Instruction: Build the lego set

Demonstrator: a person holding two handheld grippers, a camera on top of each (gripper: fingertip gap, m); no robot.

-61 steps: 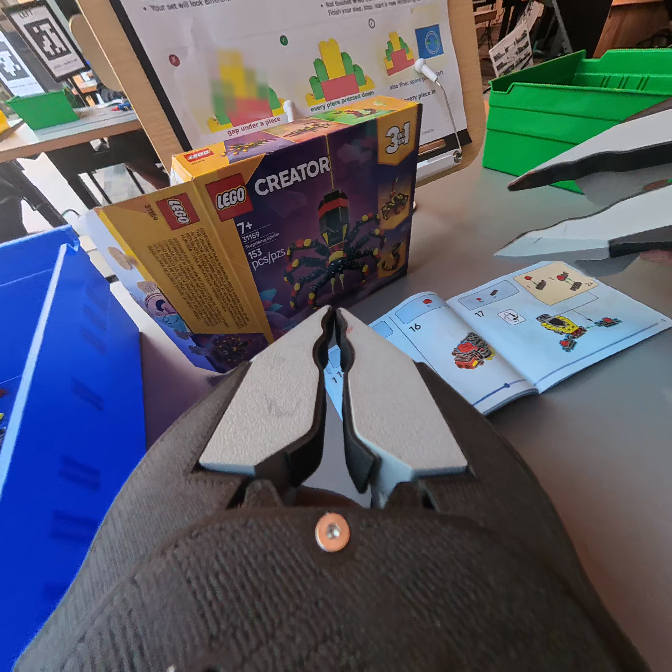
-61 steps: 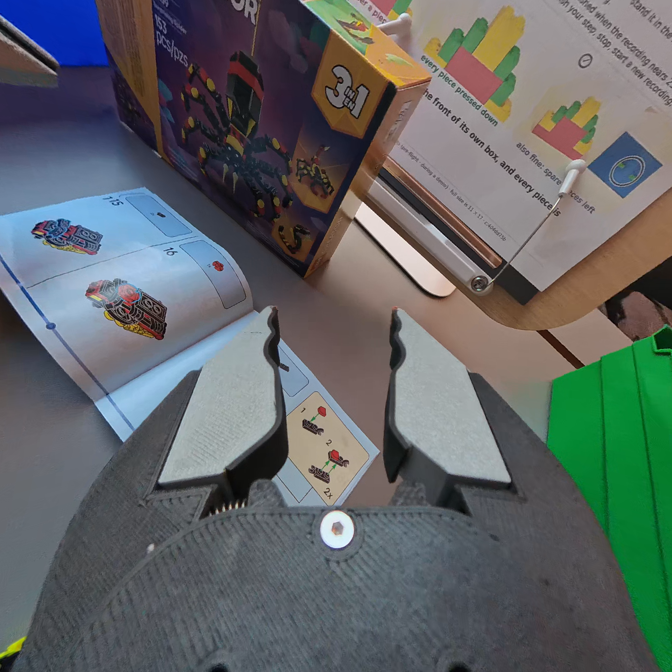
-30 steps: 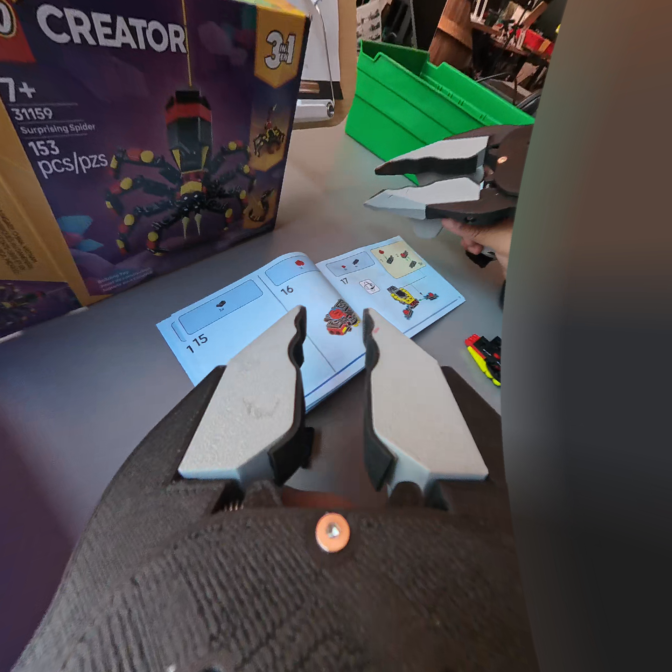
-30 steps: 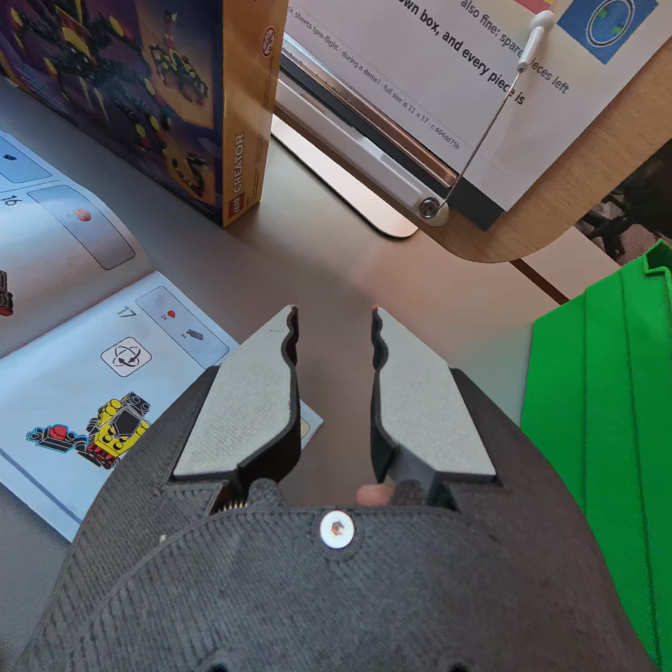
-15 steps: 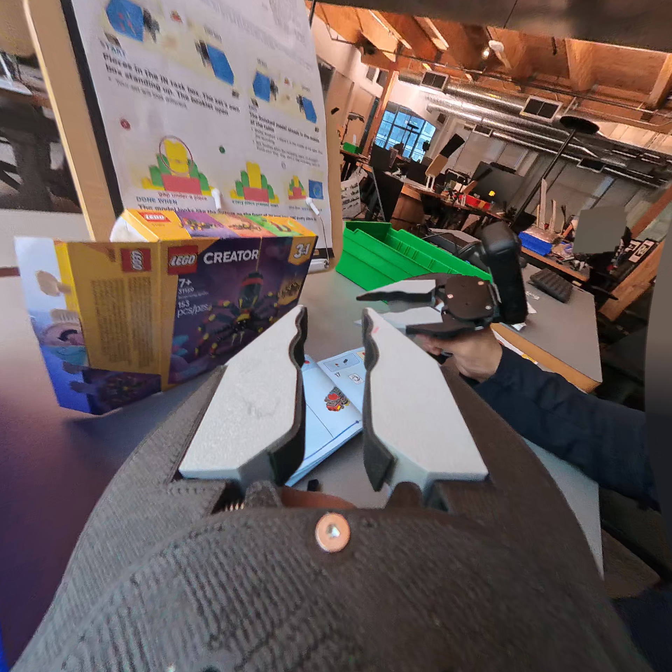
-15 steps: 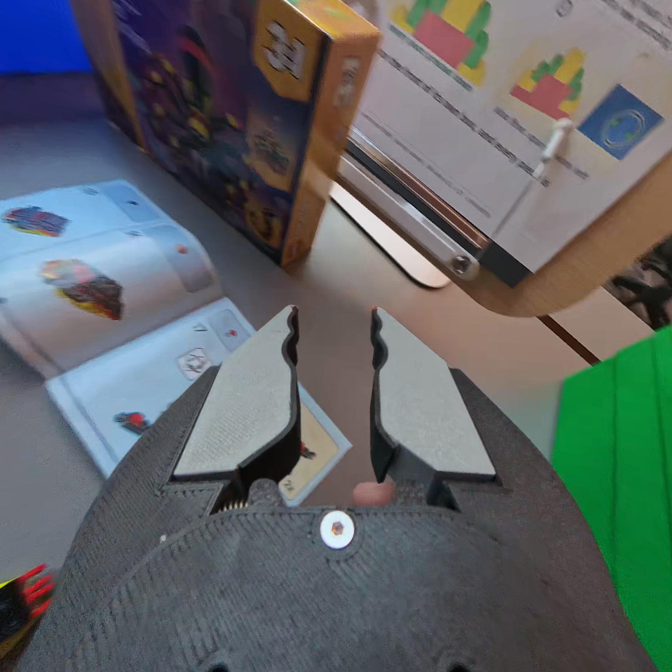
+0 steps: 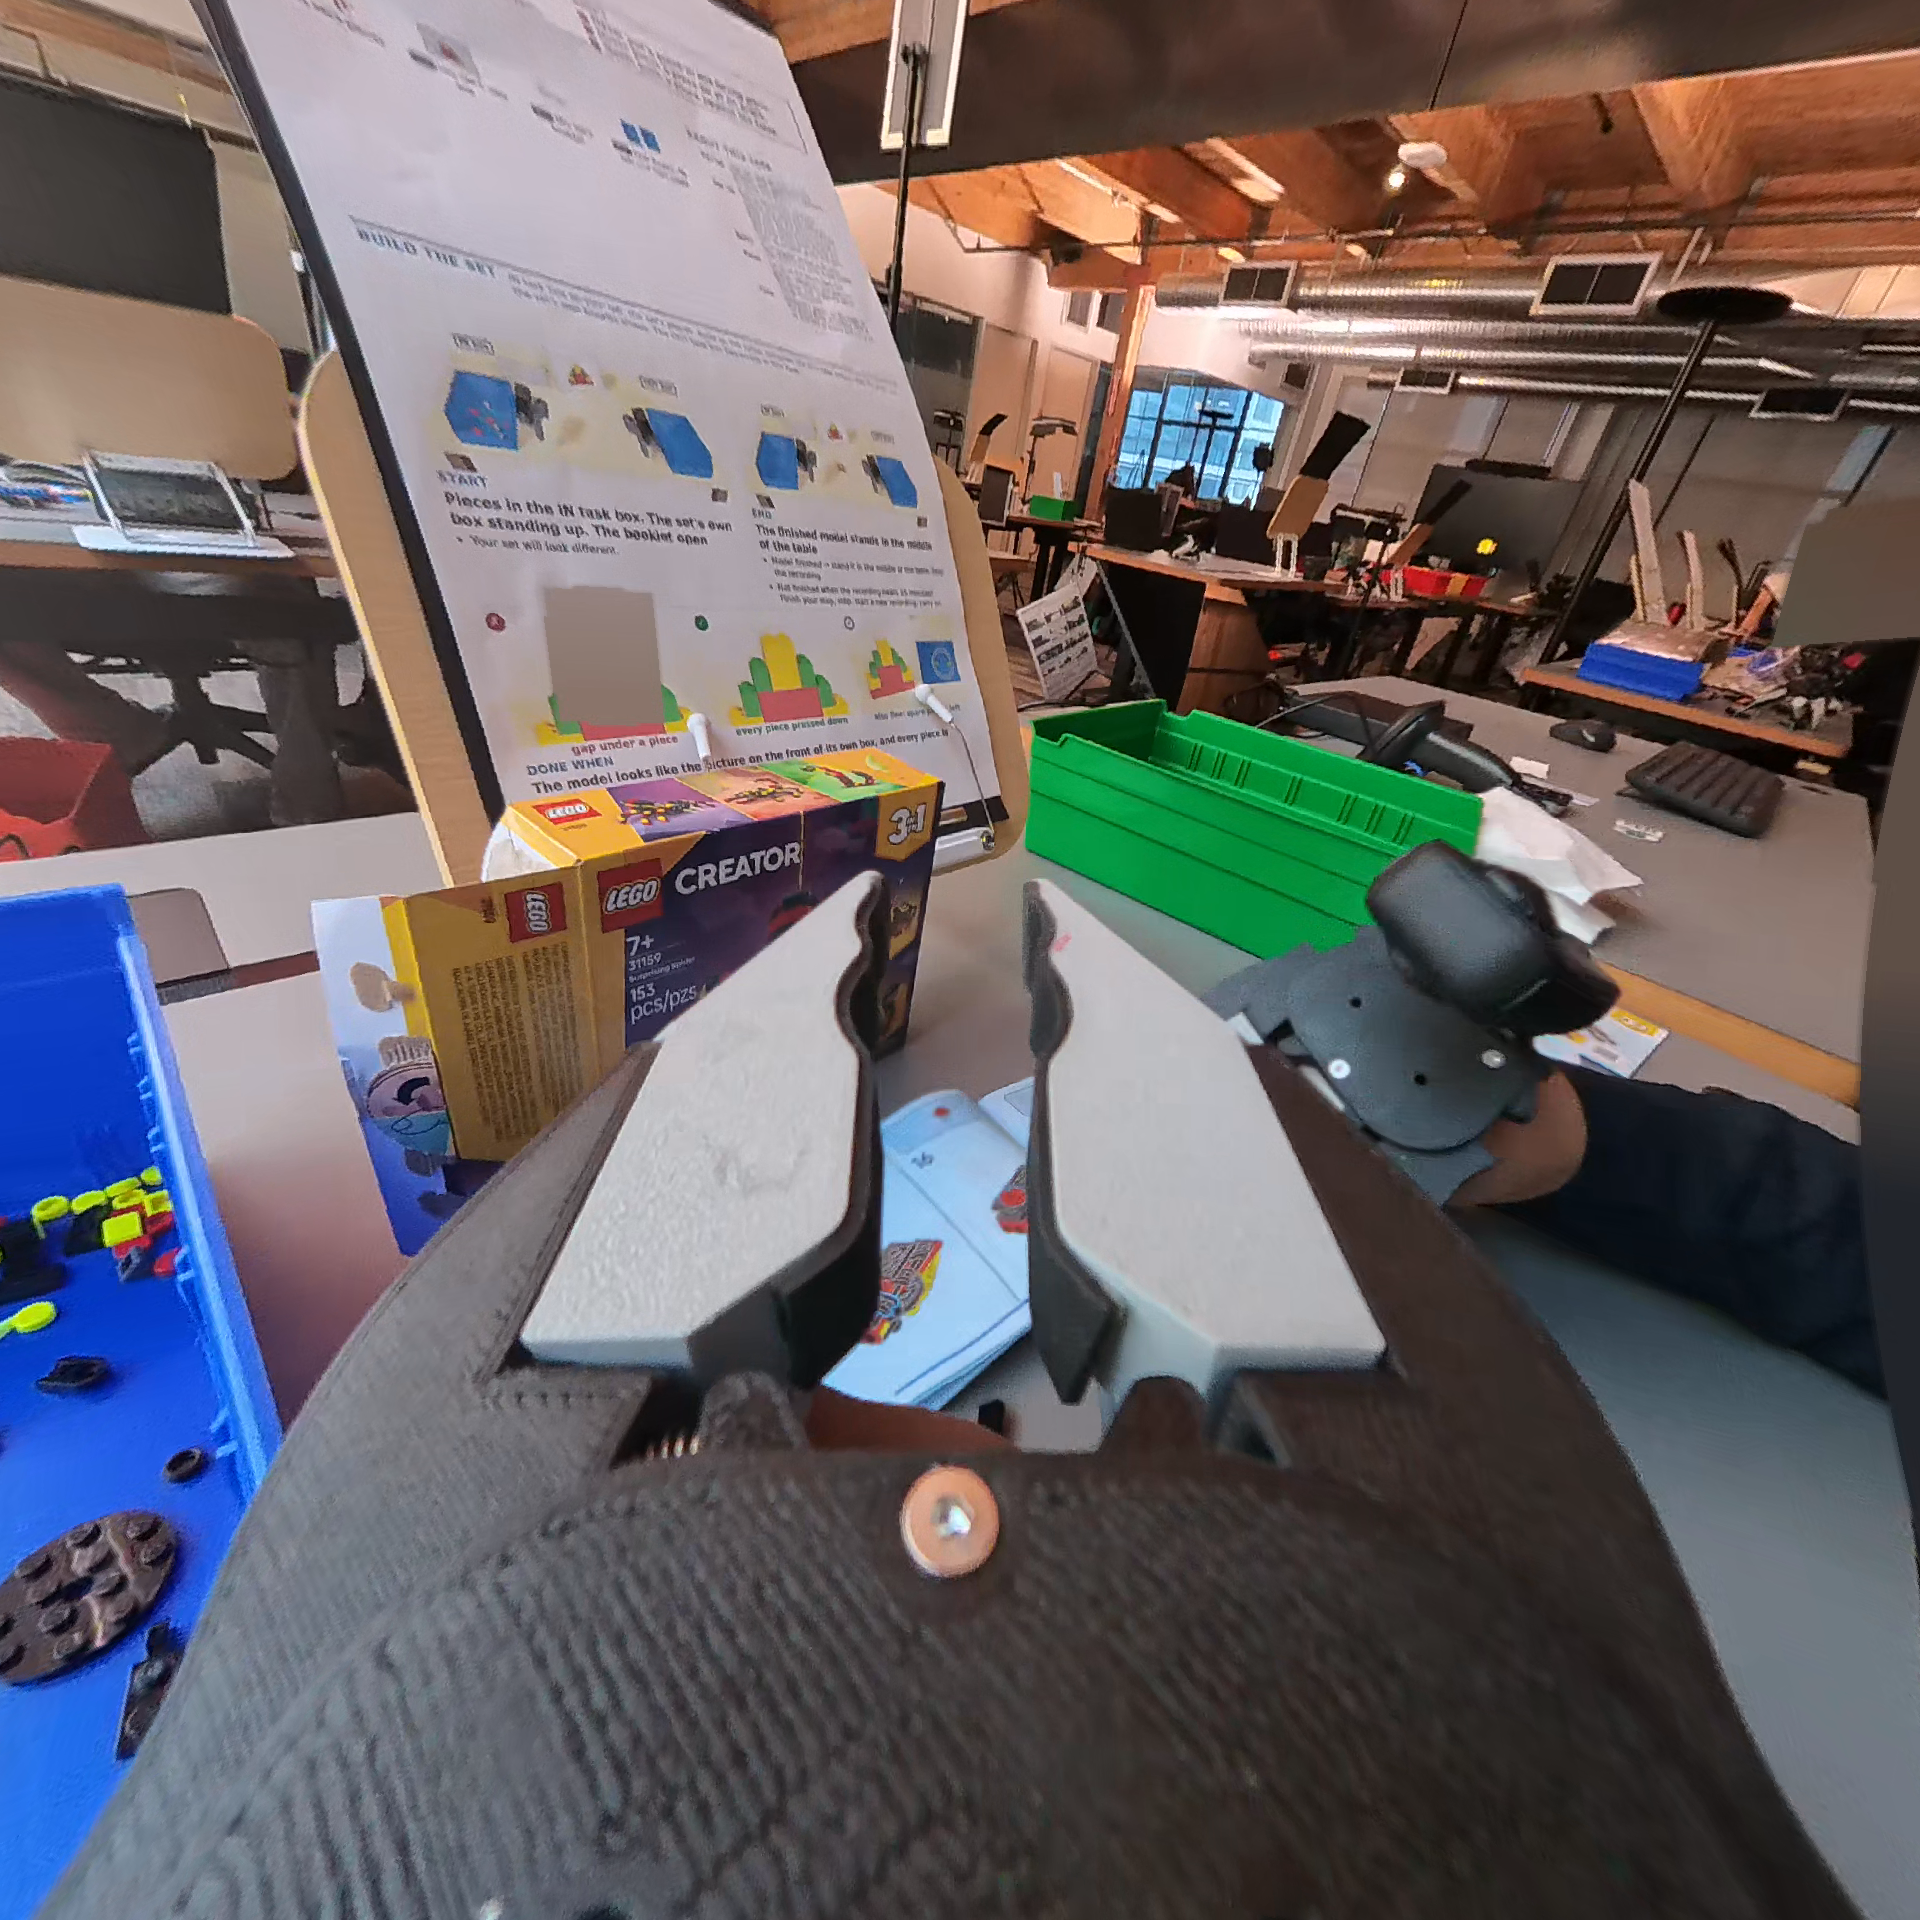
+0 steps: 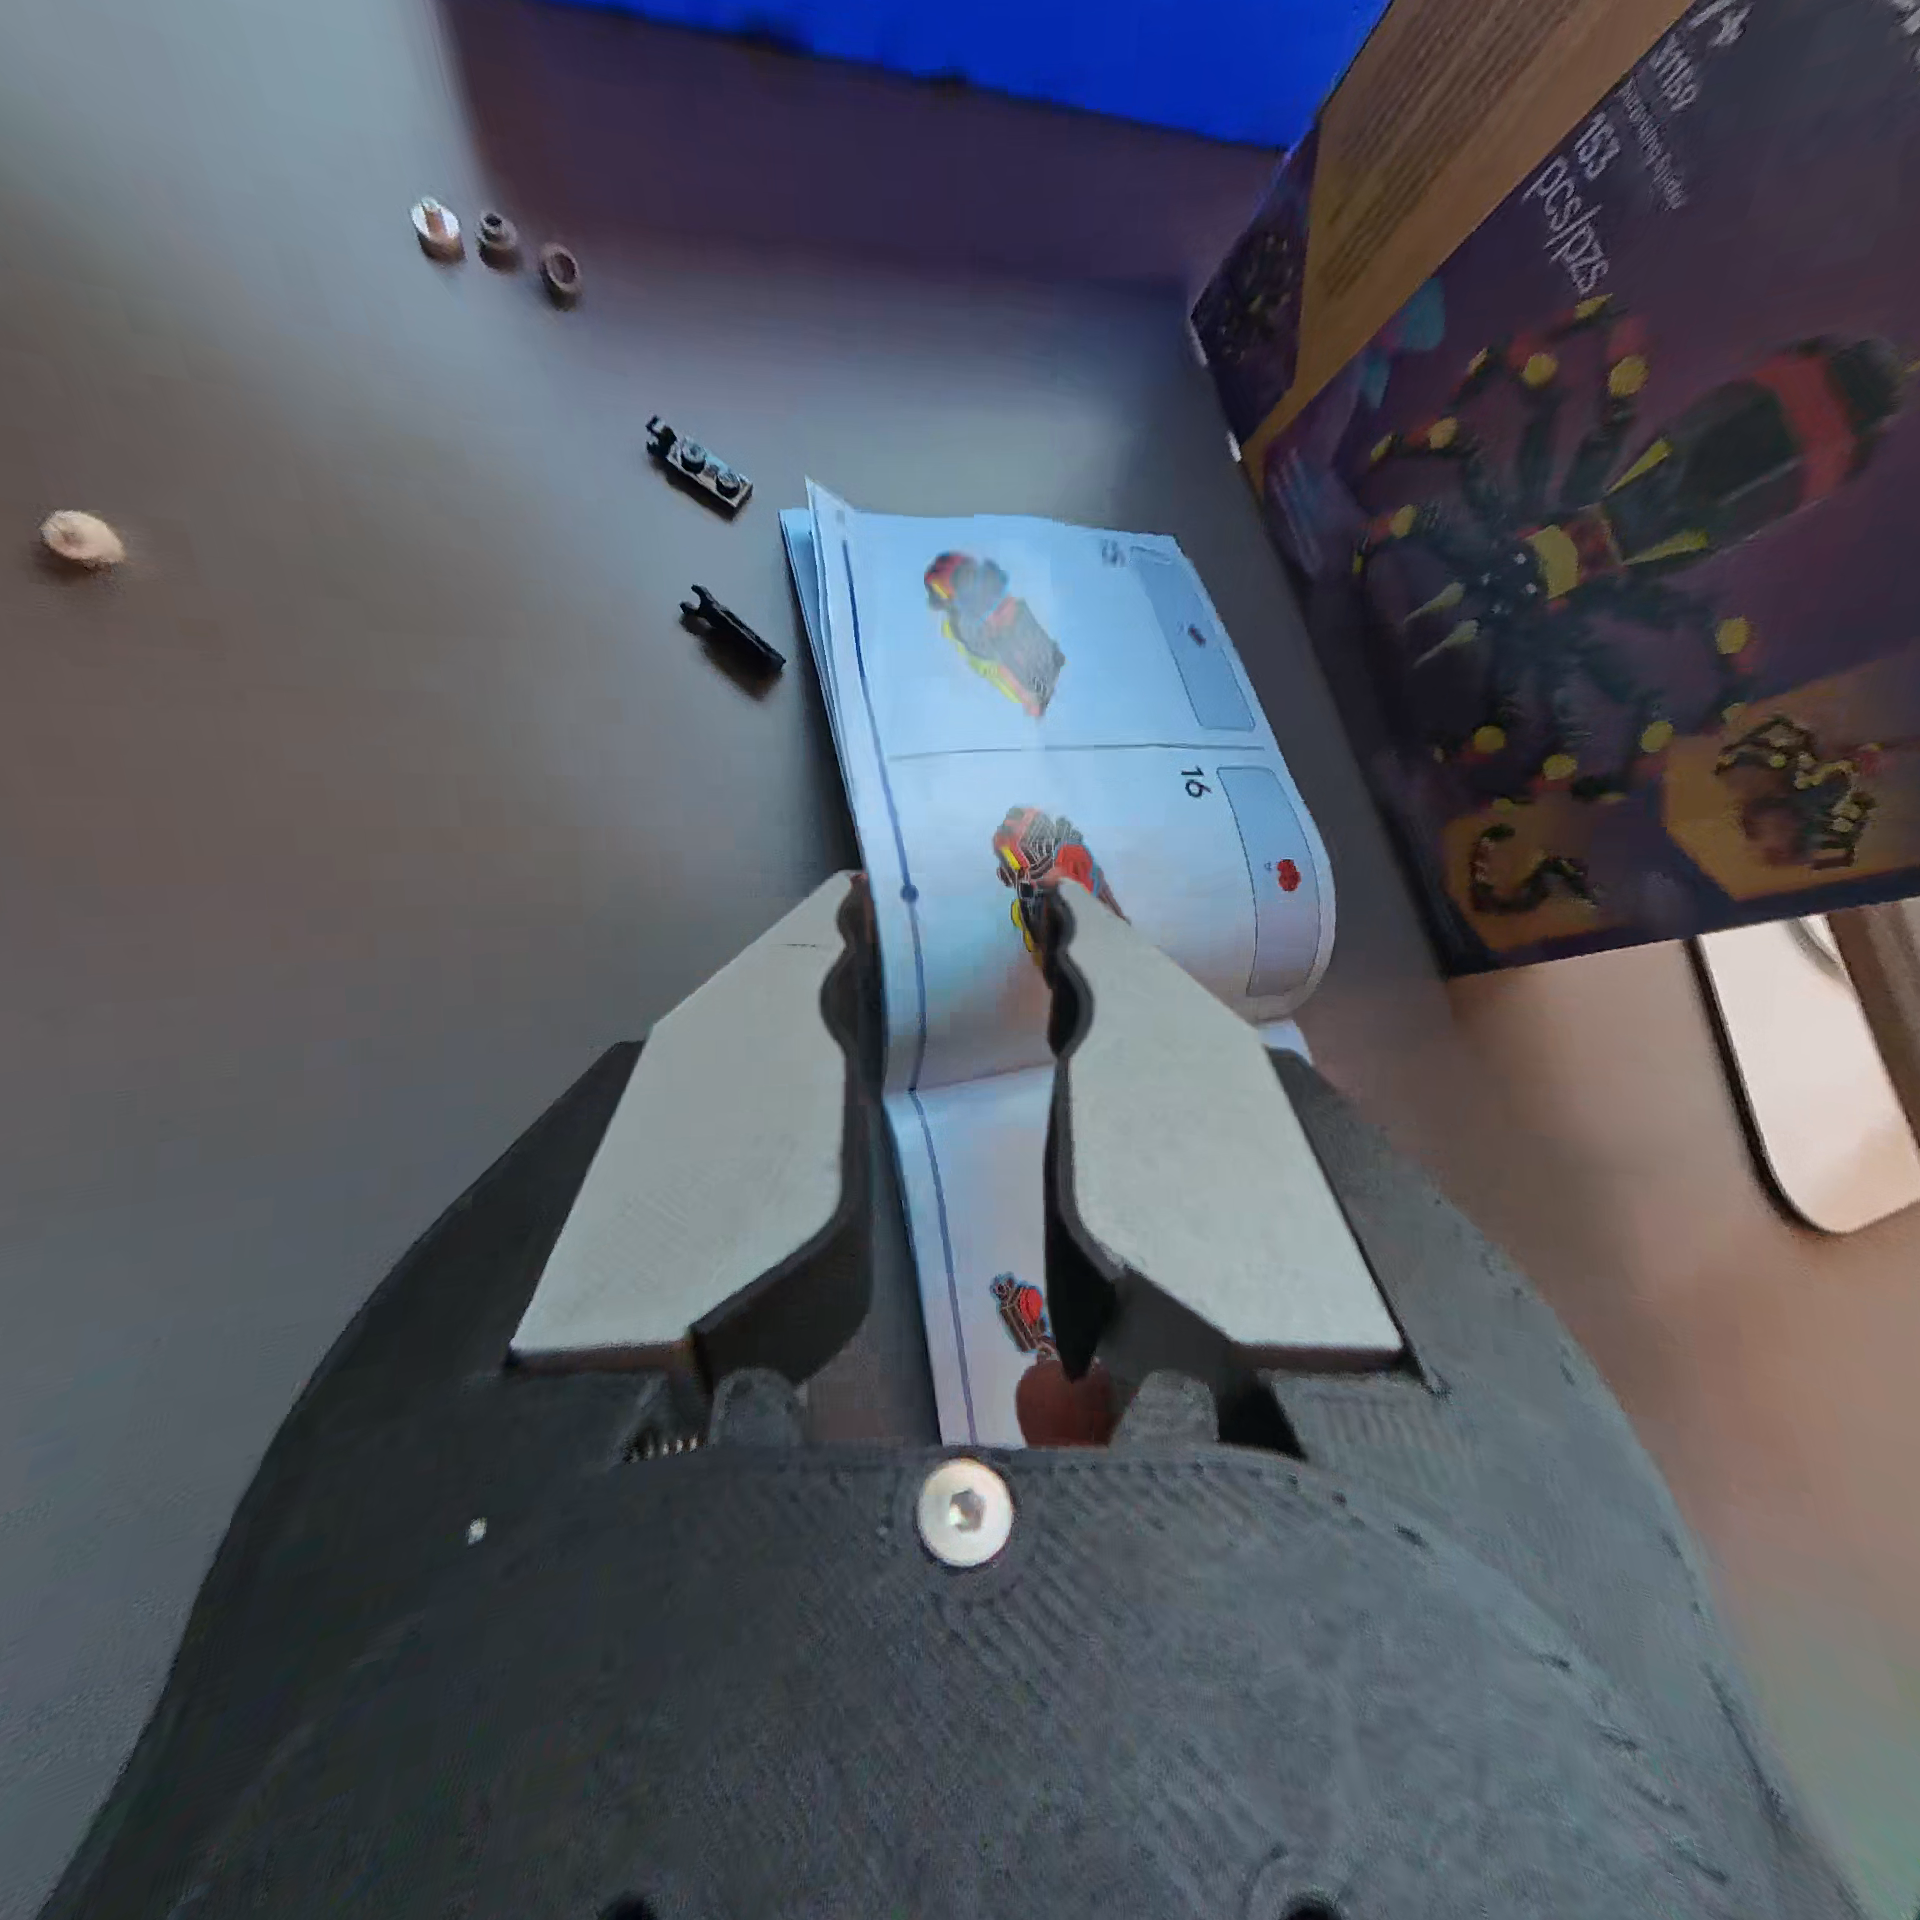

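My left gripper [image 7: 951, 904] is open and empty, raised above the table and aimed at the purple set box [image 7: 717, 935]. The open blue instruction booklet [image 7: 940, 1247] lies below it. My right gripper [image 8: 951, 904] is open and empty, hovering over the booklet [image 8: 1060, 748]; its body shows in the left wrist view [image 7: 1423, 1039], held by a hand. Loose pieces lie on the grey table: two black clip plates [image 8: 698, 478] [image 8: 730, 642], small round studs [image 8: 499, 241] and a pale piece [image 8: 81, 540]. The blue bin [image 7: 94, 1351] holds several black, yellow and red pieces.
A green bin [image 7: 1247, 821] stands at the back right of the table. A poster board [image 7: 623, 436] on a stand rises behind the set box [image 8: 1621, 582]. Desks and equipment fill the room beyond. The gap from one gripper's tips to the other's is roughly 20 cm.
My left gripper has tilted up and swung left, bringing the blue bin into view. My right gripper has swung left and down over the booklet, so the loose pieces now show. Both stay open.
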